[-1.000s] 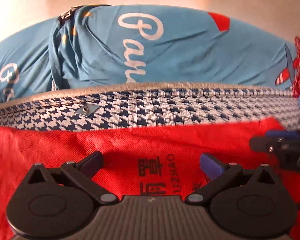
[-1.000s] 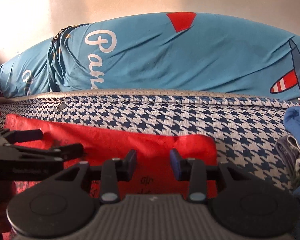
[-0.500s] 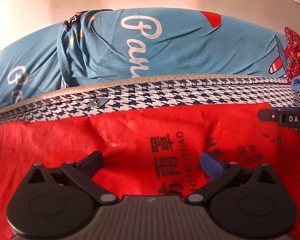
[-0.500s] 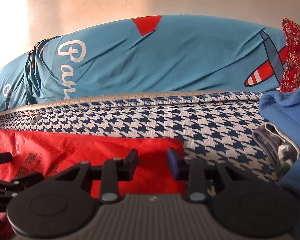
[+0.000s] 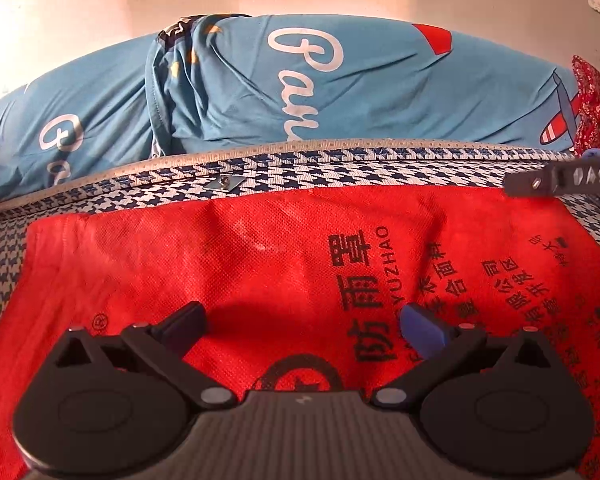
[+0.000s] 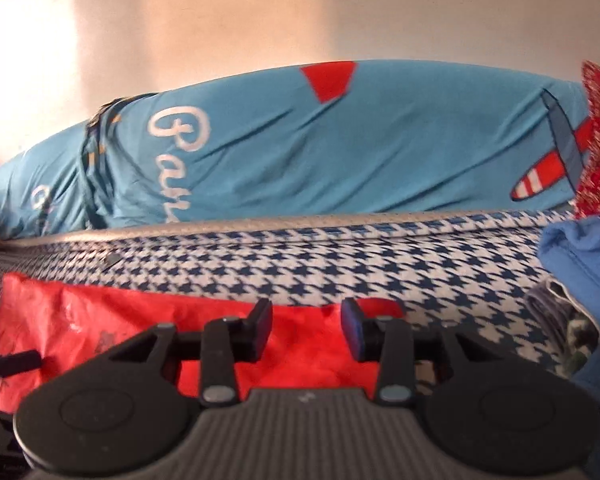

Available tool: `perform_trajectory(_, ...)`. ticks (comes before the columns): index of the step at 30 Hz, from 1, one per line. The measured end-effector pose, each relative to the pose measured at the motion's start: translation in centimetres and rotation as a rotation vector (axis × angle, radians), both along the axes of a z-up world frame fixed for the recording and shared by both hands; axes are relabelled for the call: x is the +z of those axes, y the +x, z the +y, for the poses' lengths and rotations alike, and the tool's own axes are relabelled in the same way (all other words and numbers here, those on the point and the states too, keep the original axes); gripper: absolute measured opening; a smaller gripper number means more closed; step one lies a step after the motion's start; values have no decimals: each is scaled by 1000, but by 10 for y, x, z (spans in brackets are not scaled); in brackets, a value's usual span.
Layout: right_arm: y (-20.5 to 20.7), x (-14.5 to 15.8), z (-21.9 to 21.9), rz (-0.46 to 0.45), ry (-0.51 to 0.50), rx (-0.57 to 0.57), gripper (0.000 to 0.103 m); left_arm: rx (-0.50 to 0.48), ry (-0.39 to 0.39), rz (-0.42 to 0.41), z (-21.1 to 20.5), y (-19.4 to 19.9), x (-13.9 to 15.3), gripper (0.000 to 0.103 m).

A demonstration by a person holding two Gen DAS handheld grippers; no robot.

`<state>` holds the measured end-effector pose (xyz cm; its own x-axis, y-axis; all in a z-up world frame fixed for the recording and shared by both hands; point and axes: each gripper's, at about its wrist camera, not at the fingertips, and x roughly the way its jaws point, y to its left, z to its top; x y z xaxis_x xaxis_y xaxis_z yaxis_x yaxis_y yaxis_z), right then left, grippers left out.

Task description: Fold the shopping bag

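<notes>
My left claw (image 5: 302, 322) tips down over the red shopping bag (image 5: 260, 264). Its two fingers are spread wide, and nothing is between them but the bag lying flat below. The bag is spread out on the blue-and-white checked mat (image 5: 340, 168), and its far edge runs close along the mat's far edge. Black writing runs across the bag's right half.

My right claw (image 6: 306, 330) tips down too, at the bag's right end near the mat's front edge. Its fingers stand a little apart and have just been opening. The red cloth sits under and between them, but the pads do not press it.

A big blue cover (image 5: 380, 92) lies past the mat. Folded blue clothes (image 6: 580, 264) sit at the mat's right edge.
</notes>
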<state>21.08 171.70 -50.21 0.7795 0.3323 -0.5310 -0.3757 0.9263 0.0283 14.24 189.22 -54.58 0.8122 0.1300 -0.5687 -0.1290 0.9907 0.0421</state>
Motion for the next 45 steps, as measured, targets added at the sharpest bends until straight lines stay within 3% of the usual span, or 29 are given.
perform_trajectory(2, 2, -20, 7, 30, -46, -15, 38, -2, -2, 3, 0, -2, 0, 103)
perform_trajectory(4, -2, -27, -1, -17, -19, -34, 42, -6, -7, 4, 1, -4, -1, 103)
perform_trajectory(6, 1, -26, -10, -29, -30, -111, 43, -10, -13, 6, 3, -8, -3, 103)
perform_trajectory(8, 6, -26, -23, -16, 20, -154, 43, -12, -12, 9, 4, -12, -3, 103)
perform_trajectory(18, 3, -14, -16, -29, 1, -147, 45, 23, -24, 19, 16, -40, -3, 103)
perform_trajectory(23, -7, 2, -9, 45, 99, 8, 58, 27, -8, 17, 14, -41, -2, 103)
perform_trajectory(26, -19, -10, 3, 75, -21, 80, 58, 28, -7, 17, 14, -41, -1, 103)
perform_trajectory(28, -30, -15, 3, 43, -80, 103, 58, 28, -7, 16, 14, -41, -1, 103)
perform_trajectory(30, -38, -14, -8, 62, -93, 102, 60, 29, -5, 16, 15, -41, -1, 103)
perform_trajectory(34, -65, -13, -41, 115, -154, 76, 66, 32, -1, 13, 14, -41, 0, 103)
perform_trajectory(36, -79, -4, -50, 132, -201, -9, 67, 33, -1, 14, 15, -40, 0, 103)
perform_trajectory(39, -94, 16, -56, 68, -78, -9, 67, 36, 4, 26, 13, -40, 4, 103)
perform_trajectory(41, -101, 34, -42, 10, 23, 71, 66, 22, 4, 48, 13, -39, 9, 103)
perform_trajectory(45, -97, 39, 12, 44, -35, 210, 66, 6, 44, 74, 5, -44, 19, 103)
